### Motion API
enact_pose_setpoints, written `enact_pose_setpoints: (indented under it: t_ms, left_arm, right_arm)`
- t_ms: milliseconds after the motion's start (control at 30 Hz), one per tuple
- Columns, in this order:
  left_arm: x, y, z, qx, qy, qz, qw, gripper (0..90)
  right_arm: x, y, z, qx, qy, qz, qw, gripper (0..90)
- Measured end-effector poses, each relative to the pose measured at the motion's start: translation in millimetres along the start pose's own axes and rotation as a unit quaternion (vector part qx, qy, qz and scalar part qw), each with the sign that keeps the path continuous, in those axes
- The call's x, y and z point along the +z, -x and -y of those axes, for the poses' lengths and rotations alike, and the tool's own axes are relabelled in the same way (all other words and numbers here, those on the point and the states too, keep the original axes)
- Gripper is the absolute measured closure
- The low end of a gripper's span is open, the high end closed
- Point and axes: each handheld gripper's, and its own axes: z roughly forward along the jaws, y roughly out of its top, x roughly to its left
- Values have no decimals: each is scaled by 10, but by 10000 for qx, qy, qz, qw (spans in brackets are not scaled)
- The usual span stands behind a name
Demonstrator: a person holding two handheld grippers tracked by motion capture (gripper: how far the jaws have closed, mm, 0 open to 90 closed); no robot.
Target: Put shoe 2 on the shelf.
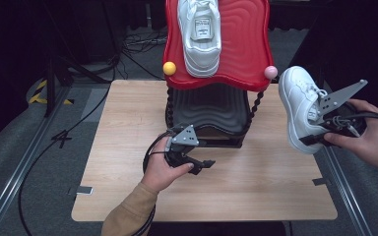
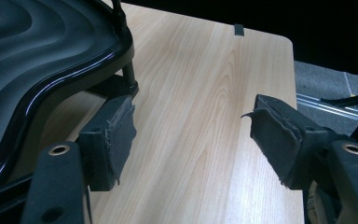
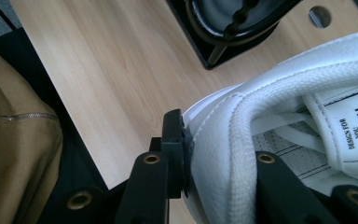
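My right gripper [image 1: 316,132] is shut on a white sneaker [image 1: 298,105], held in the air off the table's right edge beside the rack. In the right gripper view one jaw presses the outside of the sneaker's [image 3: 307,70] collar wall and the other sits inside it, so the right gripper [image 3: 221,149] clamps that wall. A second white sneaker [image 1: 200,34] lies on the rack's red top shelf [image 1: 246,44]. My left gripper [image 1: 204,155] rests low over the table in front of the black lower shelf [image 1: 211,105]. The left gripper [image 2: 191,126] stands open with nothing between its pads.
The two-tier rack stands at the back middle of the wooden table [image 1: 128,147], with a yellow ball [image 1: 169,68] and a pink ball [image 1: 270,72] at its front corner posts. The black shelf's rim [image 2: 32,51] lies close to the left jaw. Cables run on the floor at left.
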Motion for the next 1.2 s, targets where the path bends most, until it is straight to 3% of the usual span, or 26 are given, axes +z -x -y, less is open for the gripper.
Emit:
enact_pose_setpoints:
  t_ms: [500,667,833,1200]
  left_arm:
    - [1,-15,-20,-2,118,130,9998,310]
    - [0,-9,-34,33,133,150,9998,310]
    - [-13,-8,-27,3,142,120,9998,311]
    - [-101,-11,19,-73,199,58,9998,311]
  right_arm:
    - [-514,17,-568,-228,117,494,9985,759]
    - [-595,-16,-737,-331,118,569,9978,759]
    - [-680,-104,-1005,-486,55,787,9957,759]
    - [-746,-166,-1393,-741,56,821,9939,760]
